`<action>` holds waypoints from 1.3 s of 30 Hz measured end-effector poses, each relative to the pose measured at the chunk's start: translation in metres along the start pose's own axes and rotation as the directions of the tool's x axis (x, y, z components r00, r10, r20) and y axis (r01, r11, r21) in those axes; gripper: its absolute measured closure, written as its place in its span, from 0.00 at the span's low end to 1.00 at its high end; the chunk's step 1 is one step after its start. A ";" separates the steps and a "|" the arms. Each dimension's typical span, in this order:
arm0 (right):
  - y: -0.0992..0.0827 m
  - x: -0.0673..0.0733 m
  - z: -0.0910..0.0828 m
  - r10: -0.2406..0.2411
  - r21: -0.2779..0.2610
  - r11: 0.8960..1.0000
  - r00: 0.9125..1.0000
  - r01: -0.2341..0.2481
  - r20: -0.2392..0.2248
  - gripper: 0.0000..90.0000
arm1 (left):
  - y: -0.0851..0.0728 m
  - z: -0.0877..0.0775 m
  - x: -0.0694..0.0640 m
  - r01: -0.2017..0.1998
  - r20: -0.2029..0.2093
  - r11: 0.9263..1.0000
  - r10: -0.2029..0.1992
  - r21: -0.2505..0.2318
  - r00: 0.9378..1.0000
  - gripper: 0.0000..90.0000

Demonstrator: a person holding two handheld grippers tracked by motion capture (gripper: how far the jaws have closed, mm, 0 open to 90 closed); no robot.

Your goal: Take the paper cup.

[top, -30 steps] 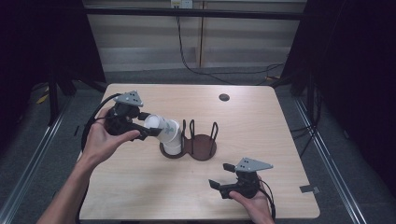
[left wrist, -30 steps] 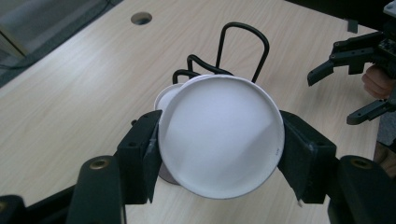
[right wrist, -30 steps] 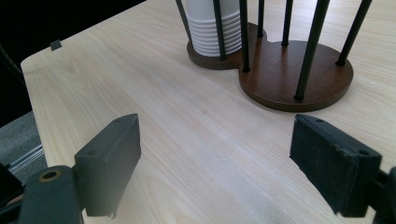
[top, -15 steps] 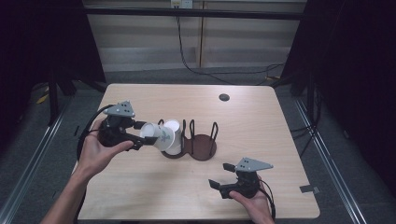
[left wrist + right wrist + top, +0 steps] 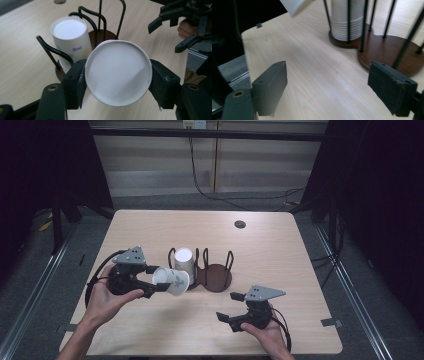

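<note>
**Paper cup gripped beside the wire rack**

My left gripper (image 5: 159, 286) clamps a smooth white paper cup (image 5: 171, 281), tilted sideways just beside the black wire holder (image 5: 215, 279). A ribbed cup stack (image 5: 184, 260) fills its left round wooden bay. My right gripper (image 5: 234, 307) idles, jaws apart.

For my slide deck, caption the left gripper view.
Left tool grips white paper cup beside stacked cups in black wire holder.

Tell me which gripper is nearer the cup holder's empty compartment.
Left. The left gripper, holding a paper cup, sits just beside the cup holder; the right gripper waits farther off.
</note>
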State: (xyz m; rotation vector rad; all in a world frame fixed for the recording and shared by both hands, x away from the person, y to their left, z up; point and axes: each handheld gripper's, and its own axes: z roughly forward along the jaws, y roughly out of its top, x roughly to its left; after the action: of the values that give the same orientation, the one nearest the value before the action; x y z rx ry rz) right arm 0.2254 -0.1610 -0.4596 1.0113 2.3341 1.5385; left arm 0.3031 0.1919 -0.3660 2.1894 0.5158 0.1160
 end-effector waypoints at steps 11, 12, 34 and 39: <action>0.024 0.012 0.013 -0.029 -0.031 0.999 0.999 0.028 -0.036 0.15 | -0.022 0.015 -0.005 -0.006 0.050 1.000 0.006 -0.003 0.999 0.41; 0.026 0.012 0.014 -0.031 -0.031 0.999 0.999 0.029 -0.041 0.15 | -0.024 0.017 -0.006 -0.004 0.057 1.000 0.005 -0.011 0.998 0.41; 0.025 0.028 0.034 -0.080 -0.002 0.997 0.980 0.081 -0.181 0.15 | -0.038 0.031 -0.024 -0.013 0.183 1.000 0.016 -0.022 0.983 0.41; 0.024 0.030 0.040 -0.096 0.013 0.995 0.977 0.100 -0.188 0.15 | -0.034 0.033 -0.030 -0.026 0.205 1.000 0.028 -0.014 0.978 0.41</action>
State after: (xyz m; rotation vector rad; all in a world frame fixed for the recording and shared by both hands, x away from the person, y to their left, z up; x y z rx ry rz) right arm 0.2329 -0.1070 -0.4509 0.7722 2.4889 1.6371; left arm 0.2731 0.1737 -0.4098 2.1671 0.3676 -0.0923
